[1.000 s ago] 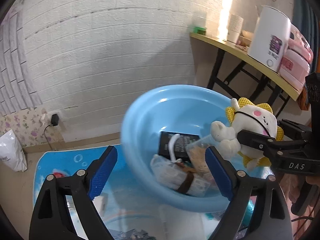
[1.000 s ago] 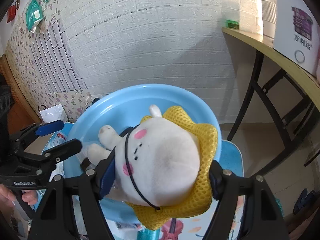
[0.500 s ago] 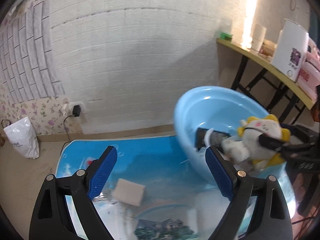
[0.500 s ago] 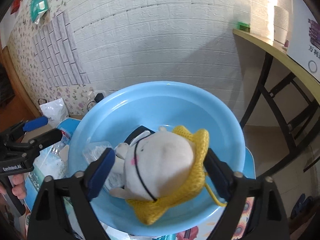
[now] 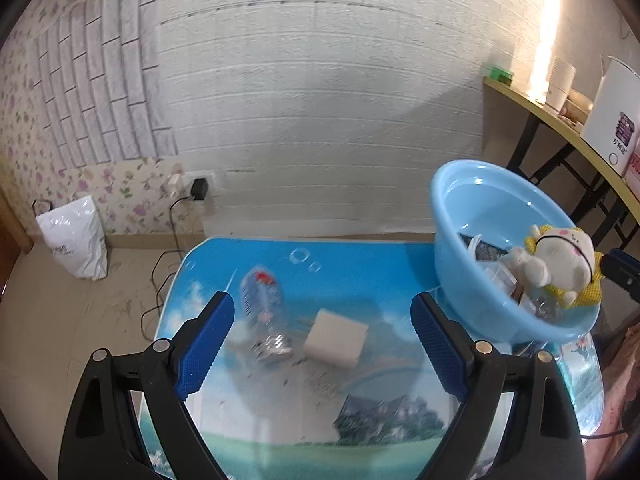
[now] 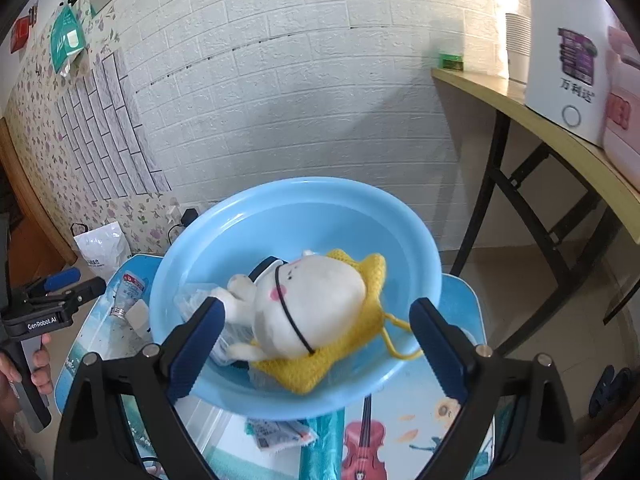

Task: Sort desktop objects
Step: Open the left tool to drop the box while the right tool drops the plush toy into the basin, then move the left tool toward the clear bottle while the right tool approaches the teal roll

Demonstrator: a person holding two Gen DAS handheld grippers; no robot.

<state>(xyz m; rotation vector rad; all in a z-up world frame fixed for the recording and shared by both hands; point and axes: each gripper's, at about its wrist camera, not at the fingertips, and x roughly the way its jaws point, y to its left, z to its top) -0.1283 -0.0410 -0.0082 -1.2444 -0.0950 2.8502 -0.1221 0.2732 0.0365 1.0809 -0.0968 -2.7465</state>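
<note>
A low table with a glossy blue landscape-print top stands against a white brick-pattern wall, bearing the objects to be sorted. A round light-blue plastic basin sits at the table's right end. Inside it, a white plush toy in a yellow knitted hat lies on its side atop clear plastic wrappers and a black flat item, apart from both blue pads of the right gripper. That gripper's jaws have just been opening and now stand wide; the toy lies loose in the basin in the space ahead of them, gripped by neither pad. The left gripper, held by a person's hand at the table's left side, also has its jaws spread wide with nothing between the pads. Ahead of it on the tabletop lie a clear crumpled plastic bottle with a red-and-white label and, just beside it to the right, a pale beige rectangular block. A printed sachet rests on the table below the basin's near rim.
</note>
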